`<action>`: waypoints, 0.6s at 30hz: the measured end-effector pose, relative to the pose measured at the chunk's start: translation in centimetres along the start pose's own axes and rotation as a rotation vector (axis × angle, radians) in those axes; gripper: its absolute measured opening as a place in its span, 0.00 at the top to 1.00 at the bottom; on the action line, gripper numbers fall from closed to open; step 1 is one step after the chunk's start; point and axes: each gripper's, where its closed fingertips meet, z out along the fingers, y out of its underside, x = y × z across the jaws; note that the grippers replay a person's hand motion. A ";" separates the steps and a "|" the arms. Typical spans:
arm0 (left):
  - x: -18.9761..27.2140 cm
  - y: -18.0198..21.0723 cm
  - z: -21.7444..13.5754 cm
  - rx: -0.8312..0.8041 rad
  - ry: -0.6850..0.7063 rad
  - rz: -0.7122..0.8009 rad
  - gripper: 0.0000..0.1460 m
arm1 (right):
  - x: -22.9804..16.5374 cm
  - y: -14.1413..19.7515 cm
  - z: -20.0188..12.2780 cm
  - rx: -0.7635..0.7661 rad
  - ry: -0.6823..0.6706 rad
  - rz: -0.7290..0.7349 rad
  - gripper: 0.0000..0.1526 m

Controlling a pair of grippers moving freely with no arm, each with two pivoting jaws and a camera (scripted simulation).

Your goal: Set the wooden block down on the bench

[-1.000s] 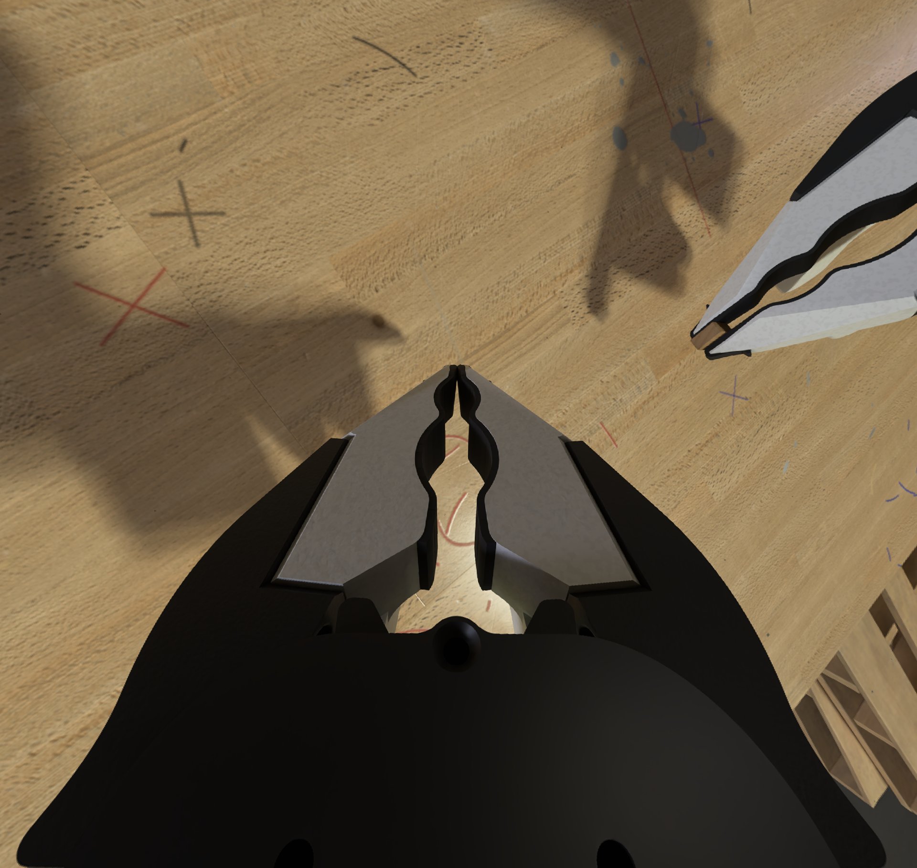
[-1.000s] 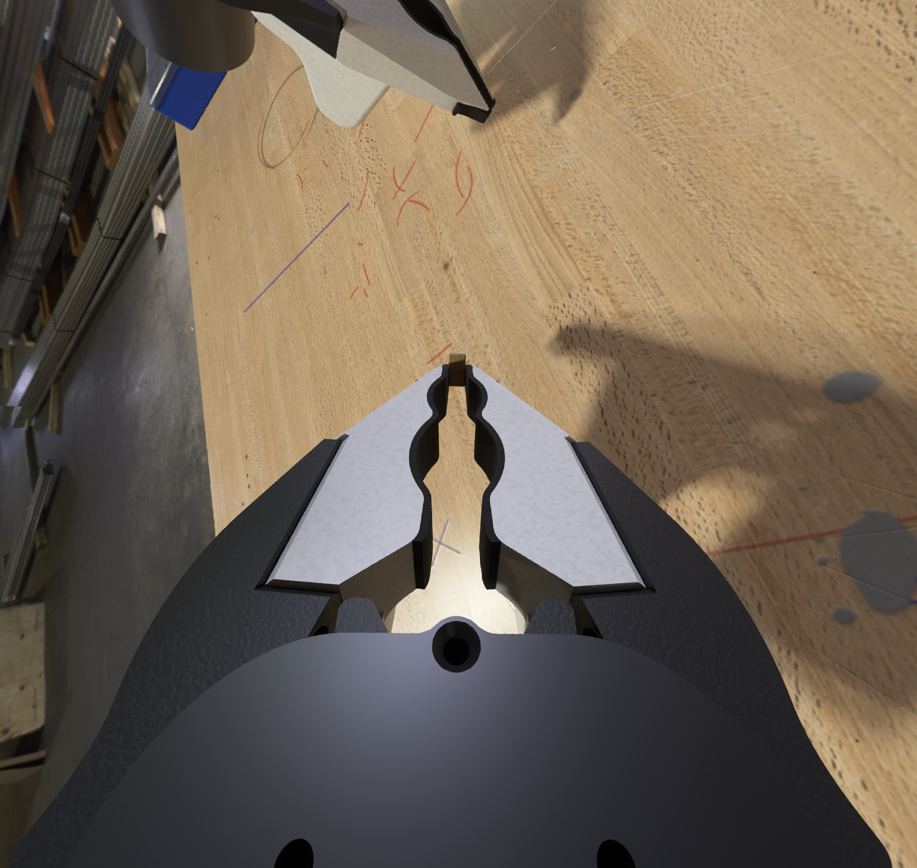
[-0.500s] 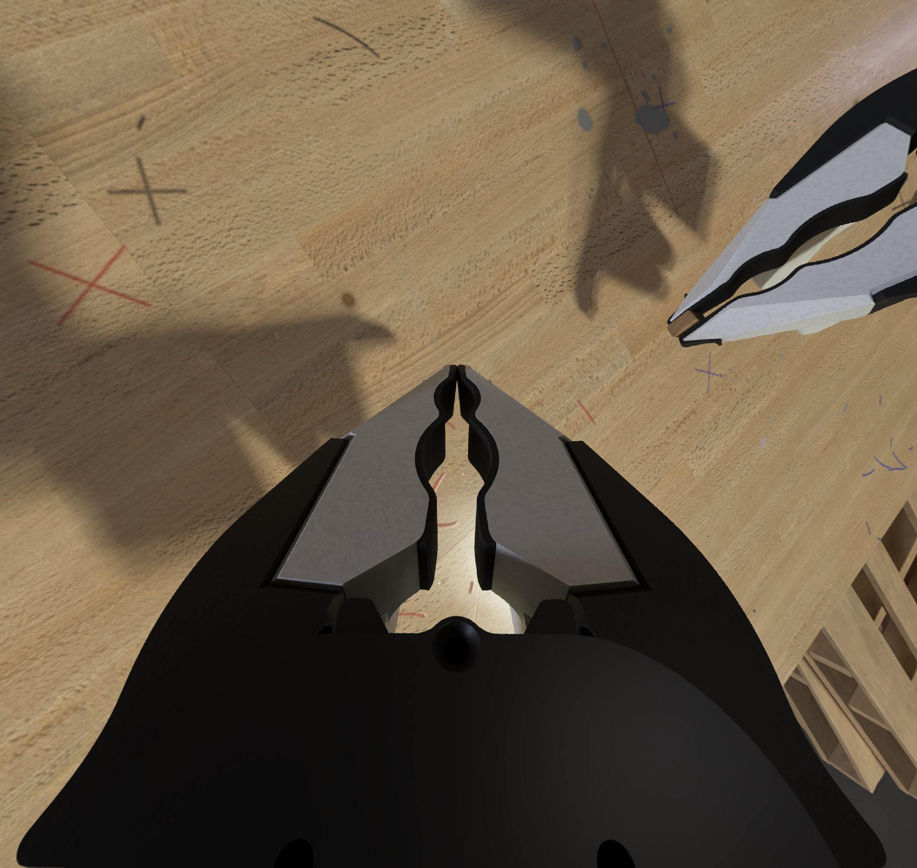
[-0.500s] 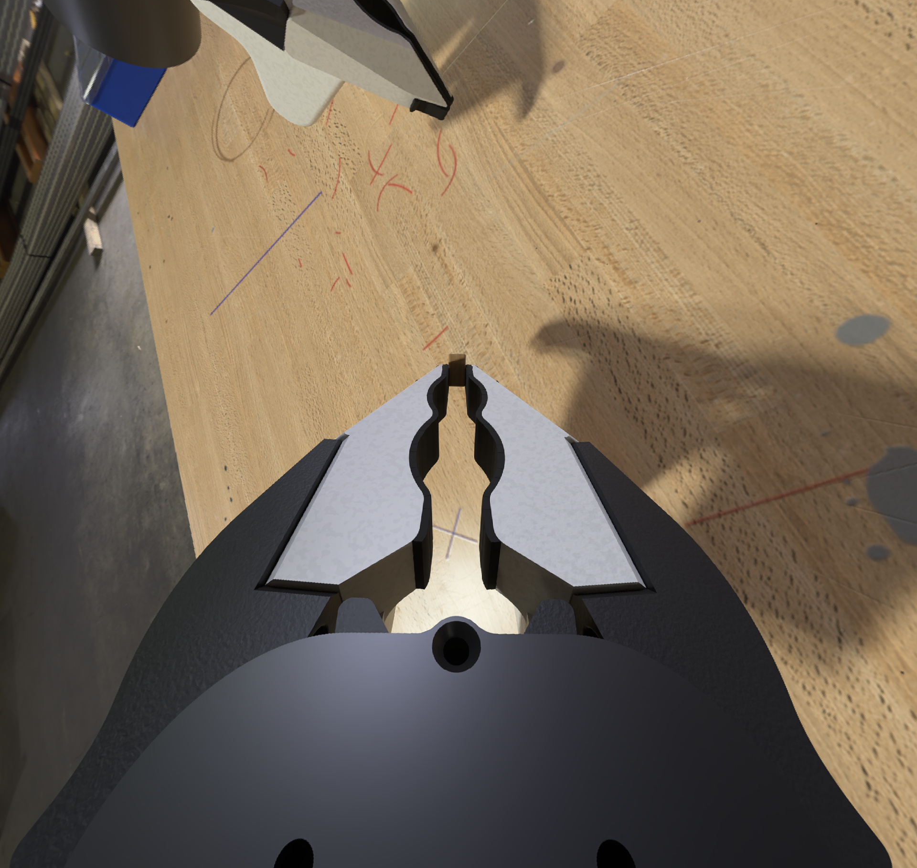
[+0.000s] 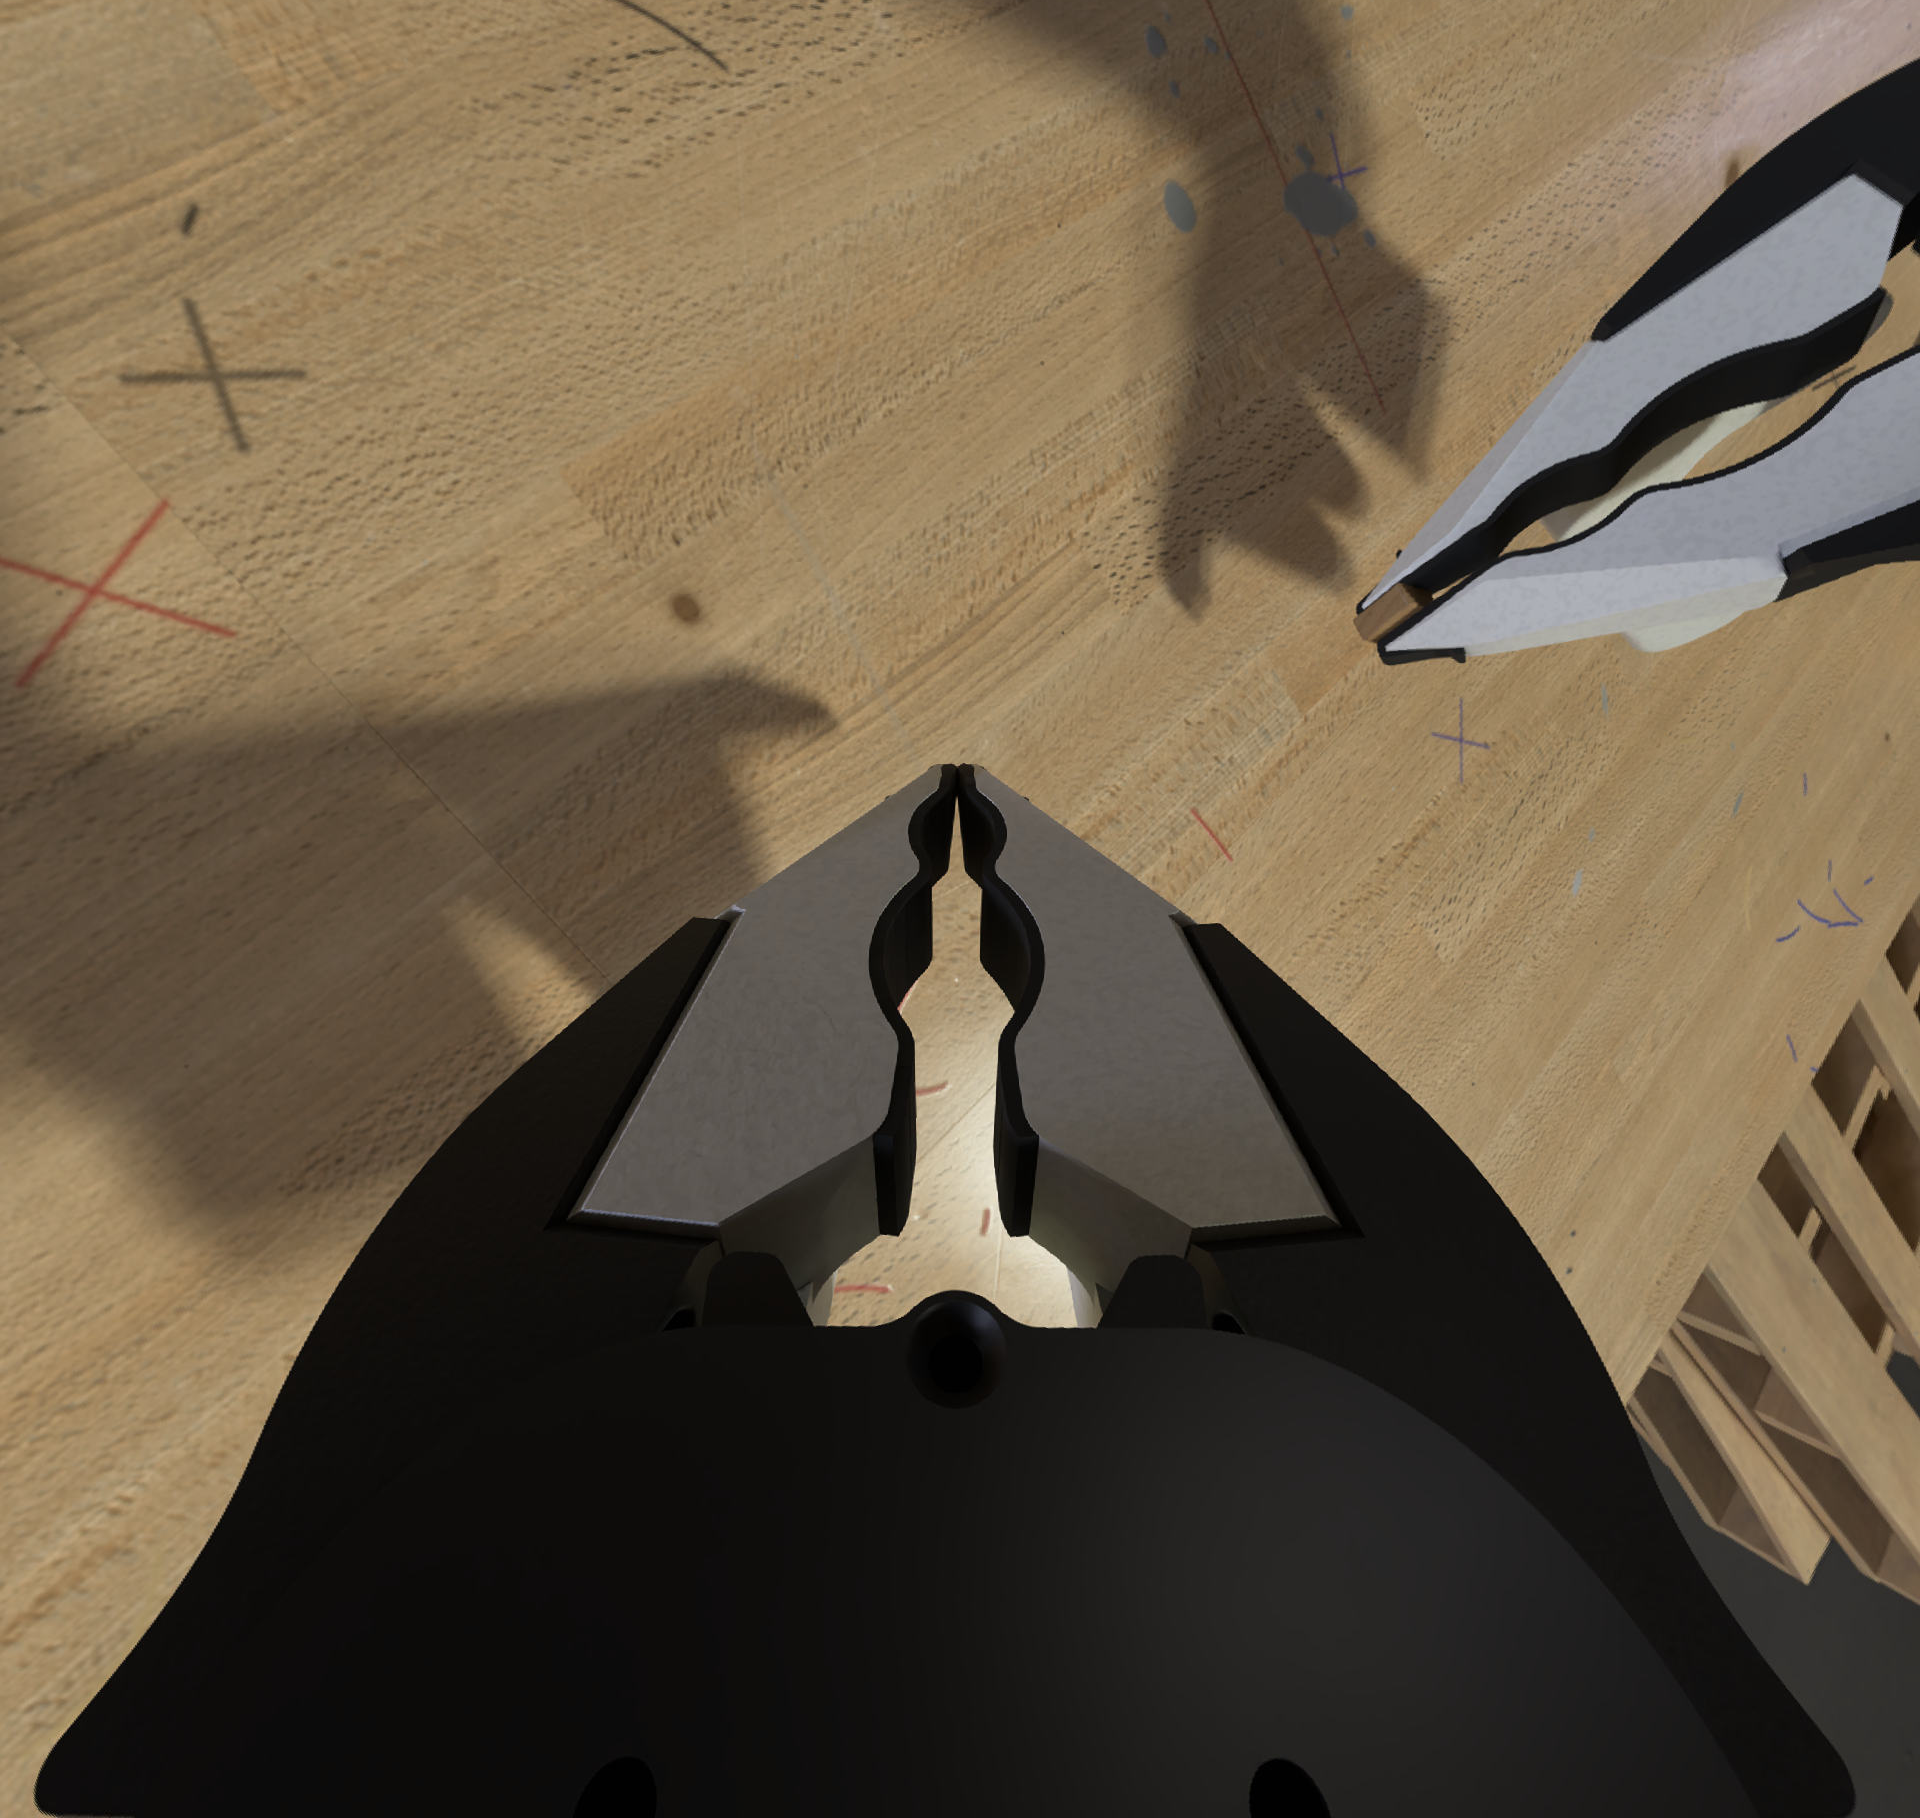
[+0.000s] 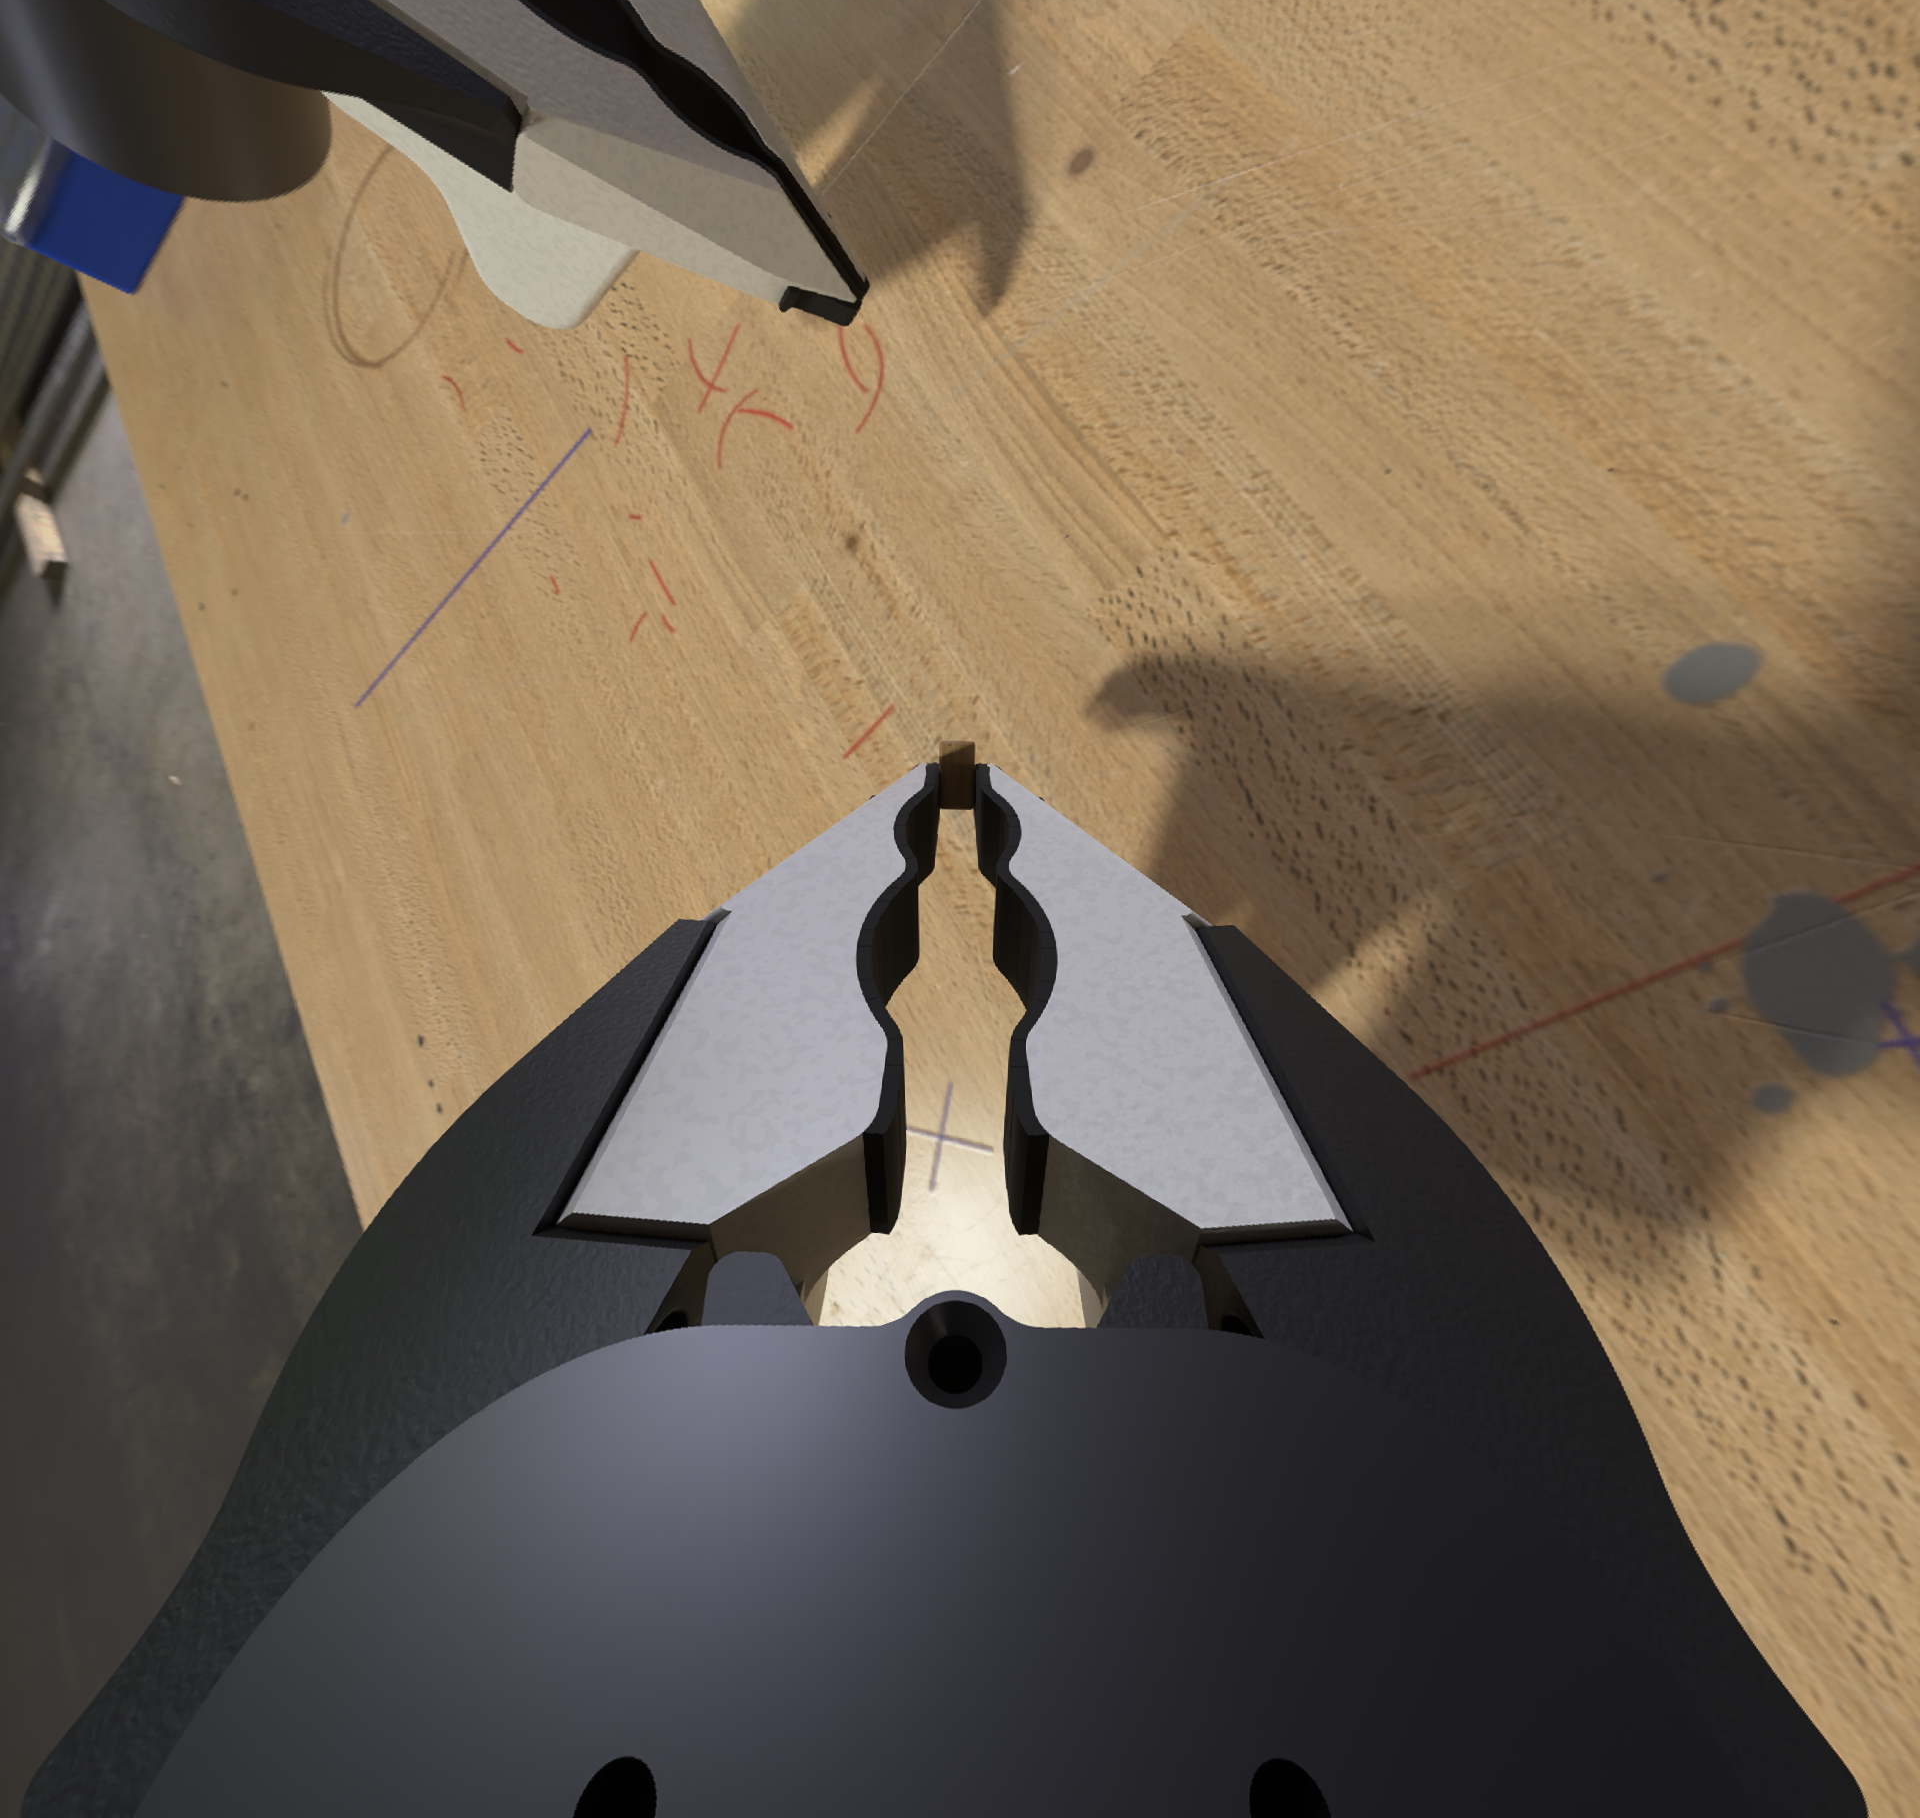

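Note:
My right gripper (image 6: 956,781) is shut on a small wooden block (image 6: 956,769), pinched at the very fingertips above the wooden bench (image 6: 1299,397). In the left wrist view the same gripper (image 5: 1392,625) shows at the right with the block (image 5: 1387,613) sticking out of its tips, close over the bench (image 5: 727,314). My left gripper (image 5: 956,776) is shut and empty, its tips touching, above the bench. It also shows in the right wrist view (image 6: 826,298) at the upper left, tips closed.
The bench top bears pen crosses, red scribbles and grey paint spots (image 5: 1320,205). A wooden pallet (image 5: 1829,1301) lies below the bench edge at lower right. A blue box (image 6: 94,230) sits at the bench's far left; grey floor (image 6: 125,937) lies beside the edge.
The right gripper with the block has come lower and closer to the left gripper. The left gripper's view has drifted a little over the bench. Both stay shut.

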 end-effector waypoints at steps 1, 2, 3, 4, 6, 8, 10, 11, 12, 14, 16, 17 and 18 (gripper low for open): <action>0.0 -0.1 0.1 -0.003 0.001 0.007 1.00 | 0.2 0.0 0.0 -0.003 0.014 -0.009 0.96; 0.0 -0.1 0.2 -0.006 0.000 0.017 1.00 | 0.4 -0.1 -0.1 -0.008 0.028 -0.017 0.96; -0.1 -0.2 0.2 -0.011 -0.005 0.028 1.00 | 0.6 -0.1 -0.1 -0.014 0.043 -0.026 0.96; -0.2 -0.3 0.3 -0.016 -0.011 0.038 1.00 | 0.9 -0.2 -0.1 -0.022 0.059 -0.037 0.96; -0.3 -0.6 0.4 -0.021 -0.012 0.050 1.00 | 1.5 -0.2 -0.1 -0.049 0.082 -0.068 0.96; -0.4 -0.9 0.4 -0.034 -0.009 0.059 1.00 | 2.3 -0.3 -0.2 -0.084 0.109 -0.114 0.96; -0.6 -1.0 0.4 -0.046 -0.010 0.065 1.00 | 2.9 -0.7 -0.3 -0.114 0.123 -0.156 0.96; -0.7 -1.0 0.4 -0.050 -0.006 0.064 1.00 | 3.1 -0.9 -0.3 -0.123 0.119 -0.173 0.96; -0.7 -1.0 0.4 -0.054 0.001 0.062 1.00 | 3.3 -1.2 -0.3 -0.130 0.110 -0.187 0.96; -0.7 -1.1 0.4 -0.056 0.015 0.051 1.00 | 3.4 -1.8 -0.3 -0.139 0.082 -0.208 0.96; -0.6 -1.1 0.5 -0.055 0.029 0.037 1.00 | 3.6 -2.3 -0.1 -0.142 0.063 -0.231 0.96; -0.5 -1.1 0.5 -0.054 0.035 0.030 1.00 | 3.7 -2.4 0.1 -0.149 0.060 -0.246 0.96; -0.5 -1.2 0.5 -0.053 0.038 0.023 1.00 | 3.9 -2.5 0.3 -0.157 0.060 -0.264 0.96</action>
